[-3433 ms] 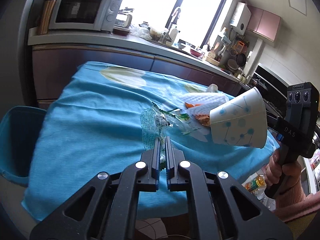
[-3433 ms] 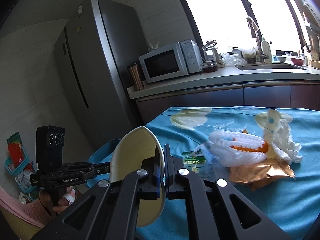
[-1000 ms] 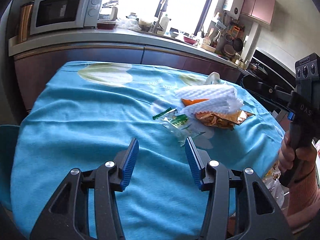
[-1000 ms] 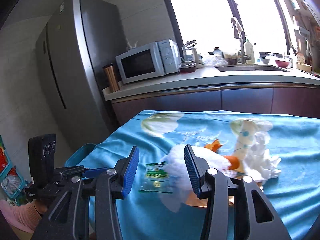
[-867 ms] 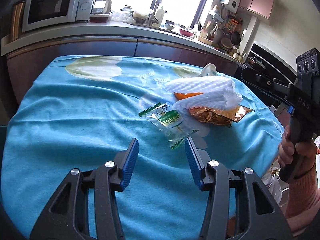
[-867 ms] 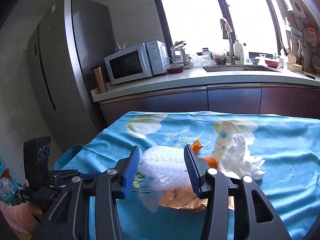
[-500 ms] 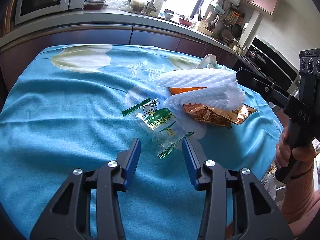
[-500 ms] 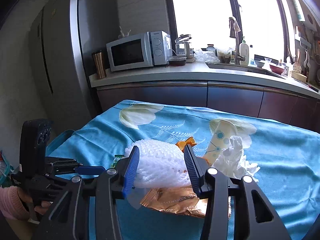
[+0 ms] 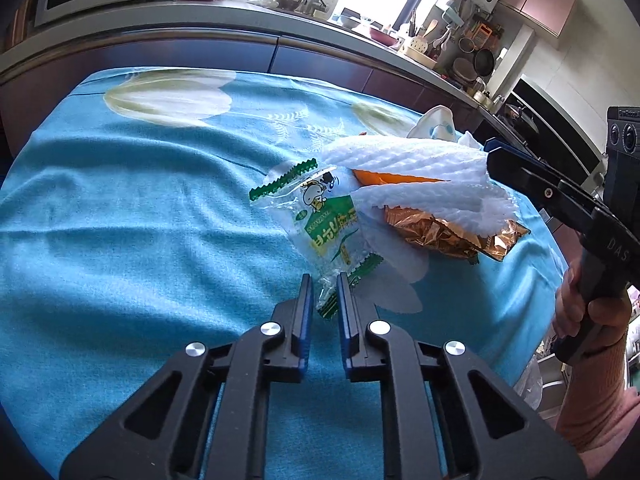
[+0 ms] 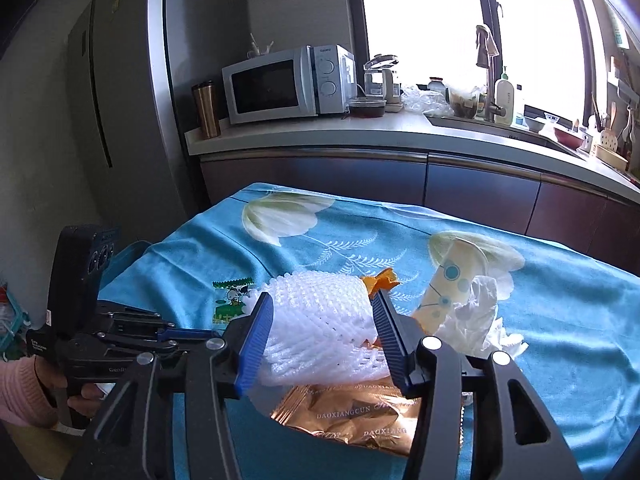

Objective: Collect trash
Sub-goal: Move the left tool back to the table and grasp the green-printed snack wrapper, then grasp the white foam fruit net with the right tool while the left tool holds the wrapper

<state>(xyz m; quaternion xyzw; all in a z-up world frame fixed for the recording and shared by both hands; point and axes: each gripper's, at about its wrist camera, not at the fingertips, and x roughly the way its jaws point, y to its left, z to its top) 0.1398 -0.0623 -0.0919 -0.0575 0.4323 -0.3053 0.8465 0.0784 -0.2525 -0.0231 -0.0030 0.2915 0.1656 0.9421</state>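
Trash lies on a blue tablecloth [image 9: 120, 208]. My left gripper [image 9: 325, 297] has its jaws nearly closed on the near end of a clear green-printed snack wrapper [image 9: 328, 220]. My right gripper [image 10: 322, 326] is open, its fingers on either side of a white foam fruit net [image 10: 320, 320], which also shows in the left wrist view [image 9: 416, 176]. Under the net lie an orange scrap [image 9: 384, 178] and a gold foil packet [image 10: 352, 412]. A crushed paper cup [image 10: 444, 288] and a crumpled tissue [image 10: 480, 320] lie to the right.
A kitchen counter [image 10: 400, 132] with a microwave [image 10: 288, 84] and sink runs behind the table. A fridge [image 10: 120, 100] stands at the left. A blue bin edge [image 10: 128, 252] shows beside the table's left side.
My left gripper has moved forward and closed its jaws around the wrapper's end. My right gripper has come lower and closer, so its open fingers now straddle the foam net.
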